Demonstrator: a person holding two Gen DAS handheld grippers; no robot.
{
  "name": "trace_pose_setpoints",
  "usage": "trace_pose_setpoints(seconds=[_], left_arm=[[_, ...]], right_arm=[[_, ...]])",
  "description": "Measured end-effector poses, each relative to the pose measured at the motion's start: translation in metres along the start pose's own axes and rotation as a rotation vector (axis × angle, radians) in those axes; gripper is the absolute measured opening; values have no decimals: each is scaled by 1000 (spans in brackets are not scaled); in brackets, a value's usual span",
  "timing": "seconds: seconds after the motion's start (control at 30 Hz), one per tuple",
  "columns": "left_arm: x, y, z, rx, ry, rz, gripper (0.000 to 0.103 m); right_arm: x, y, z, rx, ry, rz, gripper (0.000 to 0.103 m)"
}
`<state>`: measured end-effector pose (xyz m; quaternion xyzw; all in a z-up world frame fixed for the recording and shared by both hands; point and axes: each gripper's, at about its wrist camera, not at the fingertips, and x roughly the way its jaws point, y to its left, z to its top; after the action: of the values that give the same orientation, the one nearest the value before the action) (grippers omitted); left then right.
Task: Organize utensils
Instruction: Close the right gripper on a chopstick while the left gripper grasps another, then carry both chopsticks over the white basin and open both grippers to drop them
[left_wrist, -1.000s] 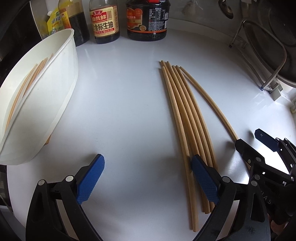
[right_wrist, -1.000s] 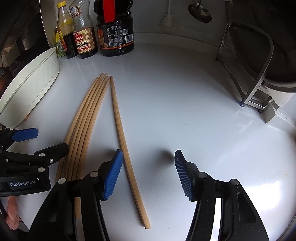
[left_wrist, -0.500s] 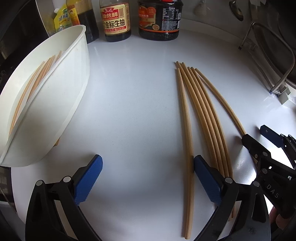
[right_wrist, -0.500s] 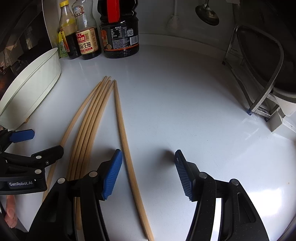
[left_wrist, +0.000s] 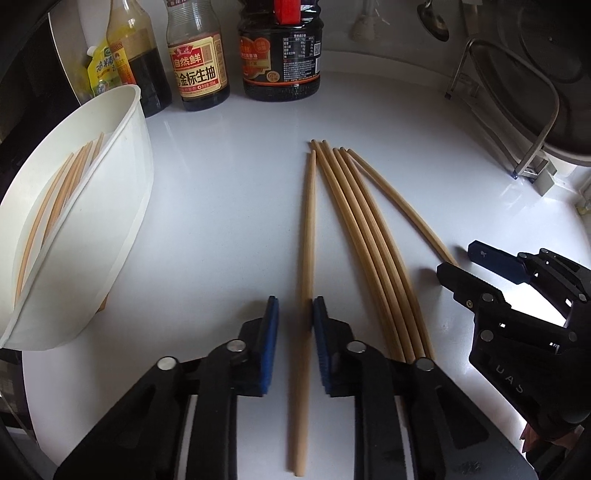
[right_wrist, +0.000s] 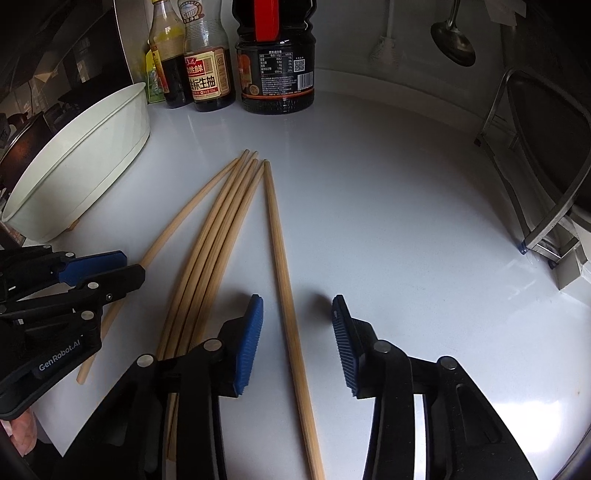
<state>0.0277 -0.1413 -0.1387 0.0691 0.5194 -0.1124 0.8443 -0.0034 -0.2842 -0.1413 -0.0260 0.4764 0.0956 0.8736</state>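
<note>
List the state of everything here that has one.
Left gripper, shut on leftmost chopstick.
Right gripper, open, jaws just closing around rightmost chopstick, not touching.
Middle chopsticks, flat on counter.
Bowl, tilted, holding more chopsticks.
Bottles, upright.

Chopsticks (left_wrist: 364, 236) fanned at frame centre on the counter (left_wrist: 221, 206); bowl (left_wrist: 122, 192) at left, holding more chopsticks; bottles (left_wrist: 197, 62) behind along the top; rack (left_wrist: 532, 122) at upper right.
</note>
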Motion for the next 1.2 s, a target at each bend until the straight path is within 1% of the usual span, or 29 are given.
trace_pose_setpoints(seconds=[0.03,0.07,0.17,0.33,0.5,0.67,0.8,0.93,1.07,1.2], left_arm=[[0,0,0,1,1,-2,8],[0,0,0,2,2,-4,7],[1,2,1,-3,12,-15,7],[-6,10,3,-16,28,-45,7],[-30,11,13,3,-9,-81,7],[-63,24,30,13,-65,-101,7],[-89,53,44,2,-118,-83,7],[-109,95,54,-31,-158,-44,7],[-120,140,61,-64,-167,-6,7],[-119,185,61,-100,-156,34,7]], right_arm=[[0,1,0,-5,0,3,12],[0,2,1,-8,2,2,7],[0,-1,0,12,-2,14,6],[-6,-11,-1,96,1,48,6],[-27,-8,6,136,-25,56,6],[-54,5,26,149,-61,63,6],[-71,25,47,142,-90,81,6],[-74,56,72,113,-113,116,6],[-67,93,99,67,-118,153,6],[-57,133,125,19,-114,203,6]])
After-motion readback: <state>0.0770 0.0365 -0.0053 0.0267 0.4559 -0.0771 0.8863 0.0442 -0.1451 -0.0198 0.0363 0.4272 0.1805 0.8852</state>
